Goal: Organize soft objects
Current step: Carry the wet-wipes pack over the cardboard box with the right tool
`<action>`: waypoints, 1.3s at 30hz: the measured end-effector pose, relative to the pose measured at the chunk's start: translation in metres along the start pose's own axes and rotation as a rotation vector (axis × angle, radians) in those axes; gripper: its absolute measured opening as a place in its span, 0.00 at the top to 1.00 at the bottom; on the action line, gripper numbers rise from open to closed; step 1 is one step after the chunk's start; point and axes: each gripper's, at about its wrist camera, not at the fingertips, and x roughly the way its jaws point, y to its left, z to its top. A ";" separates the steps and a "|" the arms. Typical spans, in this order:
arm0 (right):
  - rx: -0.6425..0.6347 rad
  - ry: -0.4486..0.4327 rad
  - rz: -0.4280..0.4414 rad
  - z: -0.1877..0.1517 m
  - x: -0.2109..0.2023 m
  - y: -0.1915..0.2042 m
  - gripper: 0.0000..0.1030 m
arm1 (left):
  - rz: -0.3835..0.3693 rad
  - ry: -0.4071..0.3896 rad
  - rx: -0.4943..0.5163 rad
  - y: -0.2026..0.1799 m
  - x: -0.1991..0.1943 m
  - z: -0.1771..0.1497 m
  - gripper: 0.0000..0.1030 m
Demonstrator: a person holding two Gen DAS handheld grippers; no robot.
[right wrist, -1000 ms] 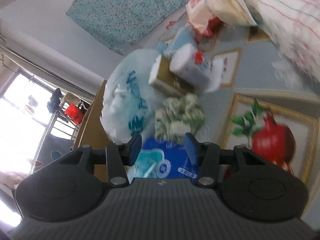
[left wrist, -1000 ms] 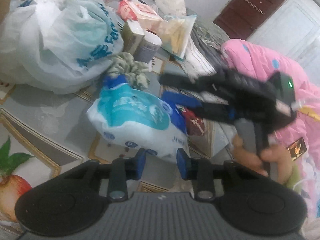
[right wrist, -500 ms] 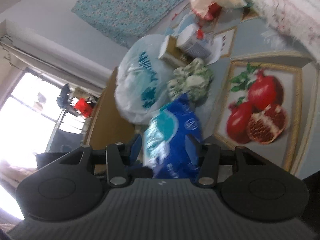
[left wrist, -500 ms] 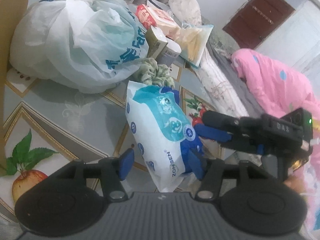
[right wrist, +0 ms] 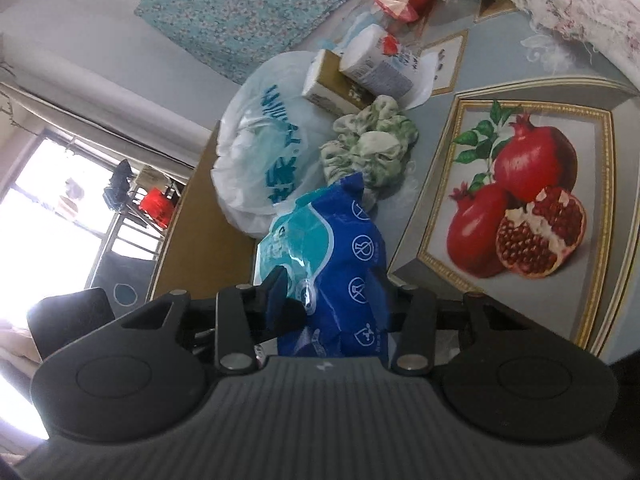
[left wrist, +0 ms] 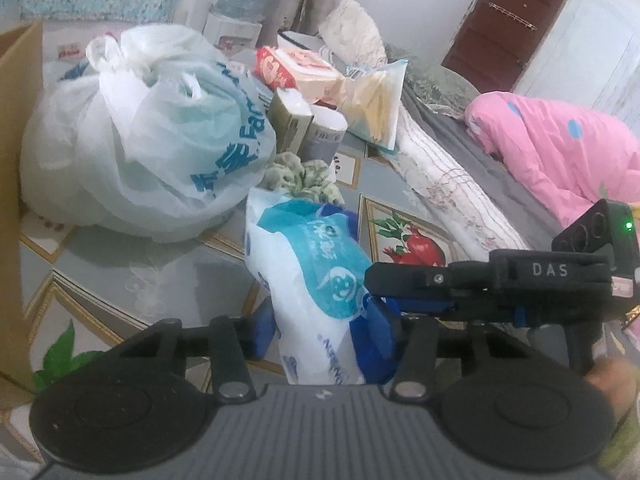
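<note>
Now both hand-held grippers (left wrist: 320, 332) (right wrist: 332, 304) around wipes pack (left wrist: 316, 280).

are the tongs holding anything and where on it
Both tongs, left and right, are closing on the blue-and-white wipes pack, each with its near end between the pads.

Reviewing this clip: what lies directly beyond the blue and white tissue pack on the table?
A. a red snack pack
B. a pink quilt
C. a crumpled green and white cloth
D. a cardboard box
C: the crumpled green and white cloth sits just past the far end of the tissue pack, beside the white plastic bag.
</note>
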 end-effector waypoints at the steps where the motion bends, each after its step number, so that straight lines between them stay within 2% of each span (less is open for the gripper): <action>1: -0.007 -0.002 0.004 -0.002 -0.002 0.003 0.59 | 0.007 -0.006 0.006 -0.002 -0.003 -0.001 0.54; 4: -0.016 -0.006 0.020 -0.004 -0.005 0.013 0.59 | 0.028 -0.035 0.021 -0.006 -0.017 -0.002 0.57; 5: -0.019 -0.007 0.035 -0.004 -0.006 0.016 0.62 | 0.024 -0.042 0.023 -0.007 -0.022 -0.001 0.64; 7: -0.021 0.003 0.095 -0.004 -0.006 0.027 0.63 | 0.020 -0.043 0.001 -0.005 -0.030 0.000 0.65; 10: -0.109 -0.012 0.049 -0.002 0.000 0.051 0.63 | 0.040 -0.067 0.001 -0.002 -0.037 0.001 0.65; 13: -0.121 -0.018 0.021 0.002 0.012 0.049 0.64 | 0.035 -0.042 -0.043 0.010 -0.024 0.001 0.65; 16: -0.083 -0.012 0.014 0.004 0.021 0.036 0.64 | 0.043 -0.011 -0.089 0.023 -0.012 0.000 0.61; 18: -0.062 -0.011 0.019 0.004 0.022 0.031 0.61 | 0.030 0.002 -0.104 0.029 -0.011 0.000 0.54; 19: -0.051 -0.015 0.019 0.004 0.020 0.028 0.59 | 0.027 0.006 -0.103 0.030 -0.011 -0.001 0.54; 21: -0.041 -0.023 0.005 0.005 0.016 0.023 0.52 | 0.024 0.017 -0.091 0.031 -0.013 -0.001 0.43; 23: -0.024 -0.014 -0.016 0.006 0.015 0.017 0.48 | 0.010 0.038 -0.079 0.030 -0.012 -0.003 0.39; 27: -0.003 0.036 -0.047 0.003 0.027 0.007 0.49 | 0.000 0.075 -0.069 0.028 -0.003 -0.007 0.39; 29: 0.002 0.055 -0.022 0.000 0.034 0.005 0.49 | -0.003 0.078 -0.070 0.027 0.002 -0.007 0.39; 32: -0.017 0.054 -0.017 -0.001 0.037 0.009 0.50 | 0.001 0.071 -0.064 0.023 0.003 -0.004 0.43; 39: -0.020 0.045 -0.005 -0.004 0.032 0.020 0.55 | 0.049 0.021 -0.012 0.010 -0.013 0.001 0.46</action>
